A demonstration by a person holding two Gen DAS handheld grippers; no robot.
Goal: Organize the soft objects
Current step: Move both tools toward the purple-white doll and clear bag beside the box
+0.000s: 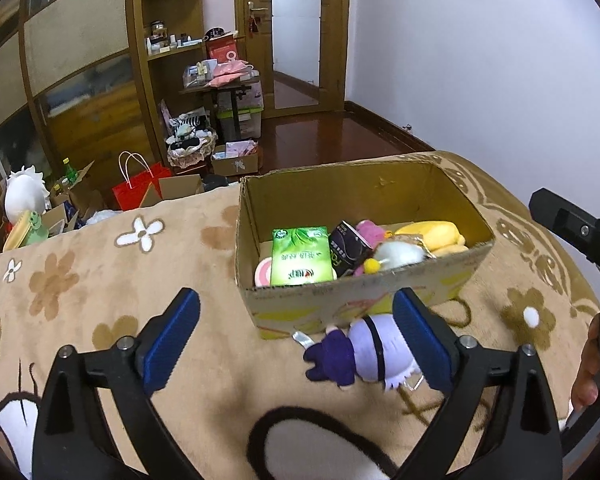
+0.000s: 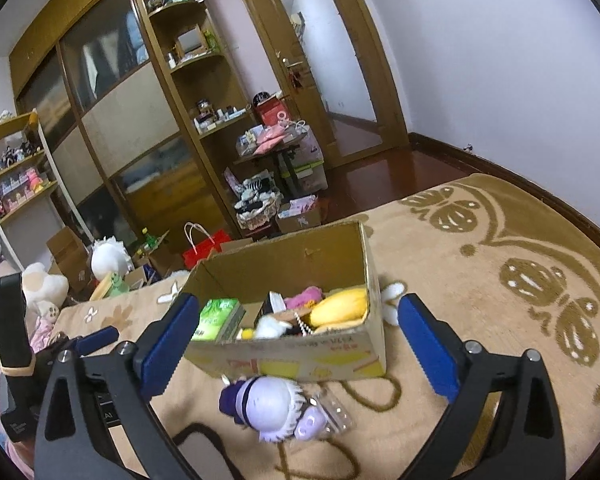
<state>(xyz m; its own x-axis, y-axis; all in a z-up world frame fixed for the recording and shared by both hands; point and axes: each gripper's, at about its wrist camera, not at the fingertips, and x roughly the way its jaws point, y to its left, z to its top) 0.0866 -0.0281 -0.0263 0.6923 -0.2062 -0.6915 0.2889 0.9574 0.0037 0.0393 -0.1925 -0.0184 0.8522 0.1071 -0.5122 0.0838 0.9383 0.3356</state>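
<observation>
Our left tool point(image 1: 296, 340) stands wide open with nothing gripped. Ahead sits the cardboard box point(image 1: 364, 300) on the flowered blanket point(image 1: 80, 280) — green pack point(image 1: 302, 256), black pack point(image 1: 348, 248) and yellow plush point(image 1: 434, 234) inside. The purple-and-white plush doll point(image 2: 266, 404) lies on the blanket just before the box, ungripped. Our right tool point(image 2: 296, 344) gapes empty too.
</observation>
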